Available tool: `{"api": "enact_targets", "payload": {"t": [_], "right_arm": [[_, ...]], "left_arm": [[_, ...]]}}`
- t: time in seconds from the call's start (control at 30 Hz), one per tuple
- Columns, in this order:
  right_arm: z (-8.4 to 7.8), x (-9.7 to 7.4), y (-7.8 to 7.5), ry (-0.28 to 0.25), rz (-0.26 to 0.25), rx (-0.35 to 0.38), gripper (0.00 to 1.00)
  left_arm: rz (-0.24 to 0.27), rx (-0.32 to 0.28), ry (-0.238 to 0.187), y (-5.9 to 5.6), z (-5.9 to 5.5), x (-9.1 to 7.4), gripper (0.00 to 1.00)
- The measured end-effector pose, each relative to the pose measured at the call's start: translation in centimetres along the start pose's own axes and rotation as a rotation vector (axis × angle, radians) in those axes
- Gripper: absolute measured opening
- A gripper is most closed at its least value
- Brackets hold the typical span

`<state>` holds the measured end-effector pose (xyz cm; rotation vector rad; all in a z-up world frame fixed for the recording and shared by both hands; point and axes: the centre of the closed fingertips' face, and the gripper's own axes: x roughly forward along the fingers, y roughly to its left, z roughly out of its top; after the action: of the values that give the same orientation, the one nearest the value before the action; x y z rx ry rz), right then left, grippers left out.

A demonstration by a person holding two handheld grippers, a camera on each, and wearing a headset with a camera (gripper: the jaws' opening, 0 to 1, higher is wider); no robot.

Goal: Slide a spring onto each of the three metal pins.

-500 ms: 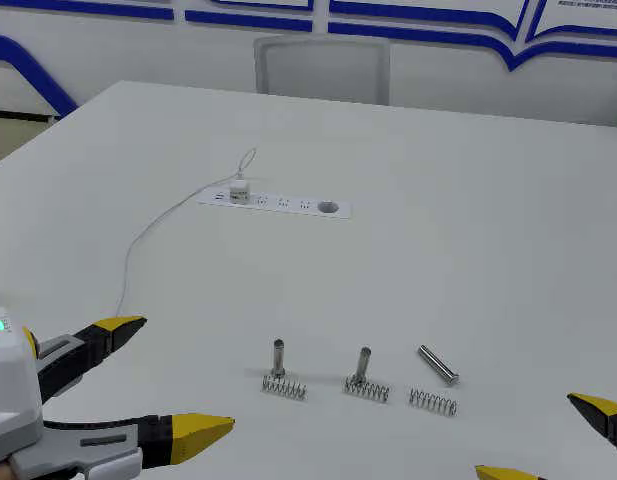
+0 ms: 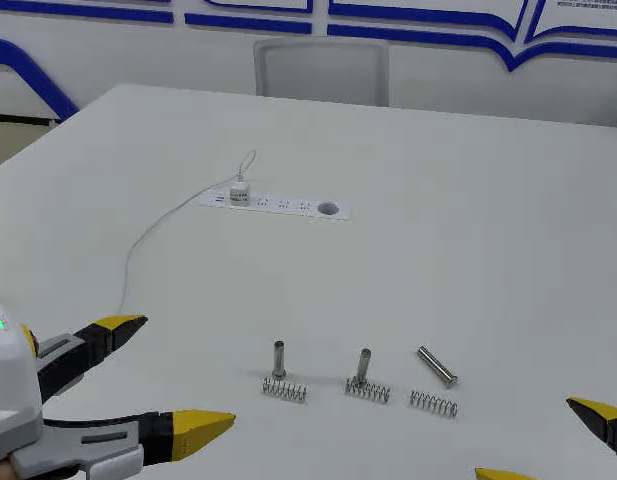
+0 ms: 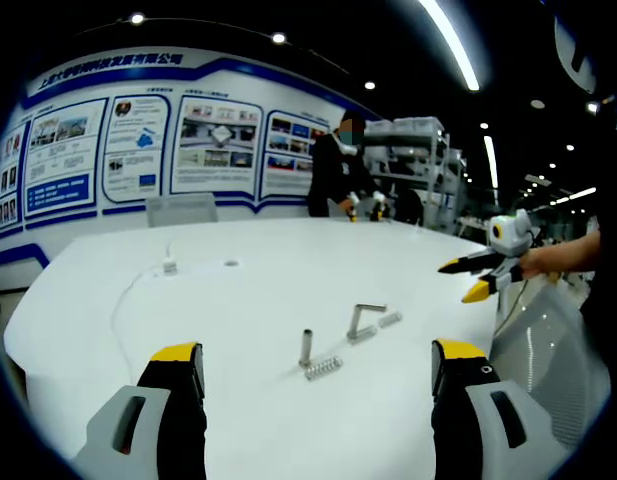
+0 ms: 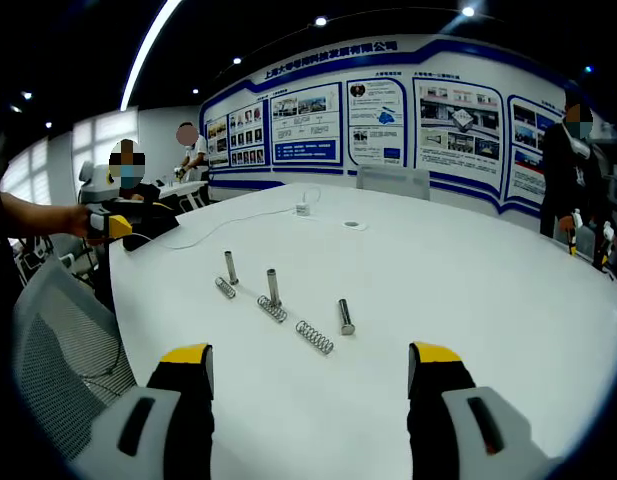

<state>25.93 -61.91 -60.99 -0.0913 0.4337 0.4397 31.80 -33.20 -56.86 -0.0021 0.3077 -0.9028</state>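
Observation:
Three metal pins sit on the white table (image 2: 408, 160): the left pin (image 2: 278, 359) and the middle pin (image 2: 364, 366) stand upright, the right pin (image 2: 437, 365) lies flat. A spring lies in front of each: left spring (image 2: 284, 390), middle spring (image 2: 367, 392), right spring (image 2: 433, 403). My left gripper (image 2: 174, 376) is open at the lower left, well short of the pins. My right gripper (image 2: 553, 440) is open at the lower right corner. In the right gripper view, the pins (image 4: 271, 286) and springs (image 4: 314, 336) lie ahead of the open right gripper (image 4: 308, 362). In the left gripper view, the open left gripper (image 3: 318, 362) faces a pin (image 3: 306, 347).
A white power strip (image 2: 276, 203) with a plugged charger and cable (image 2: 148, 235) lies mid-table. A grey chair (image 2: 321, 68) stands at the far edge. In the gripper views, people stand by display boards in the background.

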Motion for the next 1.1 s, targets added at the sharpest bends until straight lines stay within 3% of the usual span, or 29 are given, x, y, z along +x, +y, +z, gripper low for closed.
{"api": "enact_targets", "payload": {"t": [1.1], "right_arm": [[-1.1,0.3,0.5,0.023,0.013,0.031,0.80]], "left_arm": [[0.001,-0.019,0.014,-0.3,-1.0,0.3,0.94]]}}
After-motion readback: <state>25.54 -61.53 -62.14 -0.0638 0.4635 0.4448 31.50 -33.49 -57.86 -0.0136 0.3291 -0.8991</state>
